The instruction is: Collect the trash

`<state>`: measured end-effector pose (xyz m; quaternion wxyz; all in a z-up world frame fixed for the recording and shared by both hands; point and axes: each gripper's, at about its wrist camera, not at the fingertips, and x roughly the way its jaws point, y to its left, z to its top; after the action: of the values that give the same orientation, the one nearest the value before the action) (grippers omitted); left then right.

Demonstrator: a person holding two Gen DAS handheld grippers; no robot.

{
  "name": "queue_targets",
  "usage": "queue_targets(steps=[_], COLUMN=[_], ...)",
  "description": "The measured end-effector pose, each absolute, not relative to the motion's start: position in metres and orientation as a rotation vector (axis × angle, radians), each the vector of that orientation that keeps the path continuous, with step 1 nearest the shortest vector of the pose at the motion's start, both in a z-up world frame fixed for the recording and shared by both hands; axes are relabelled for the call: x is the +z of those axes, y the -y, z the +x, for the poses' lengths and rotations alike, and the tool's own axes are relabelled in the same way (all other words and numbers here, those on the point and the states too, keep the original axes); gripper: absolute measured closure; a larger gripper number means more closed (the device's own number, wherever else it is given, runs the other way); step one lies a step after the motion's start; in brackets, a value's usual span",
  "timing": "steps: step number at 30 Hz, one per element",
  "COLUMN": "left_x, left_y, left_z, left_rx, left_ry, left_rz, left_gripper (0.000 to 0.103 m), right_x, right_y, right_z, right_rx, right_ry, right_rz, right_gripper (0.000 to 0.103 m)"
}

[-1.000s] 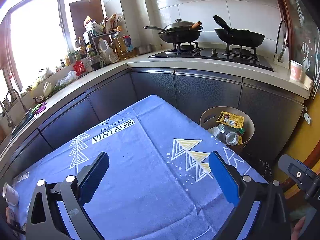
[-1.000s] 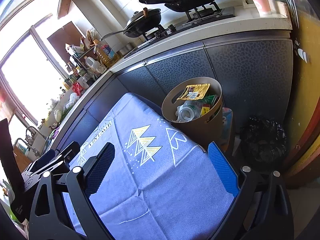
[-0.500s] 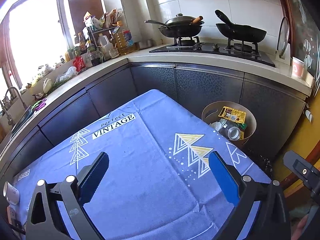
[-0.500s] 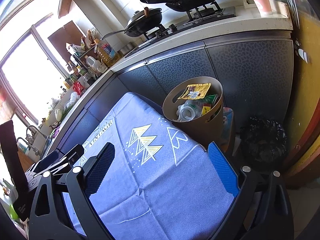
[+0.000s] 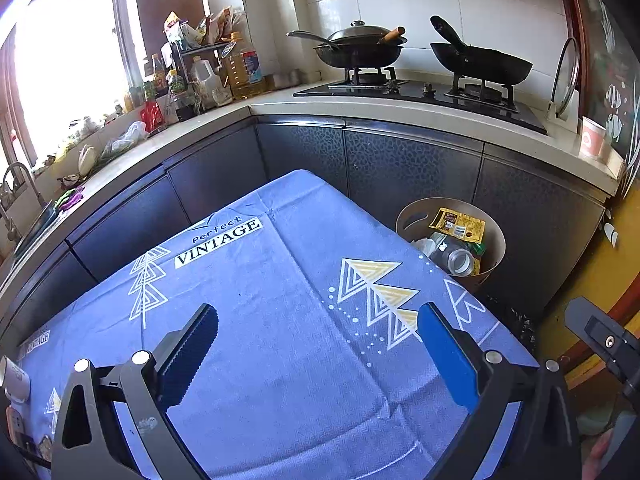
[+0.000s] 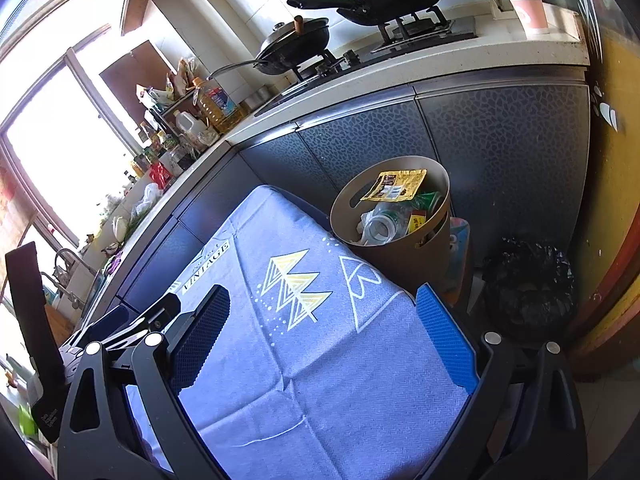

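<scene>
The left wrist view looks from just above the blue tablecloth [image 5: 288, 344] toward the kitchen counter [image 5: 400, 108] and stove, close over the cloth. The right wrist view sits nearer the cloth's right edge, tilted, facing the same way. Both share the cloth, the stove [image 6: 400, 36] and the brown bin [image 6: 400, 256] beside the table.

Matt woven tablecloth [image 5: 280, 320], glossy foil wrapper [image 5: 458, 225], matt brown bin [image 6: 404, 256], pebble-textured cabinet doors [image 5: 408, 176]
</scene>
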<state>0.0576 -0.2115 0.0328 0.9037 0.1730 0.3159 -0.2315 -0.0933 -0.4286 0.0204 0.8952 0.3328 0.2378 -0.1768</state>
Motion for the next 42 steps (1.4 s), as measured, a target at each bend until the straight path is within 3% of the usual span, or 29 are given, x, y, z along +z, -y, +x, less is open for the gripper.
queue_targets(steps=[42], left_x=[0.027], left_y=[0.209], left_z=[0.051], left_rx=[-0.53], left_ry=[-0.699], left_rz=[0.35], left_gripper=[0.004], right_x=[0.016], right_y=[0.425], right_z=[-0.091], right_rx=[-0.394], right_ry=[-0.533], right_rz=[0.681], right_gripper=[0.01])
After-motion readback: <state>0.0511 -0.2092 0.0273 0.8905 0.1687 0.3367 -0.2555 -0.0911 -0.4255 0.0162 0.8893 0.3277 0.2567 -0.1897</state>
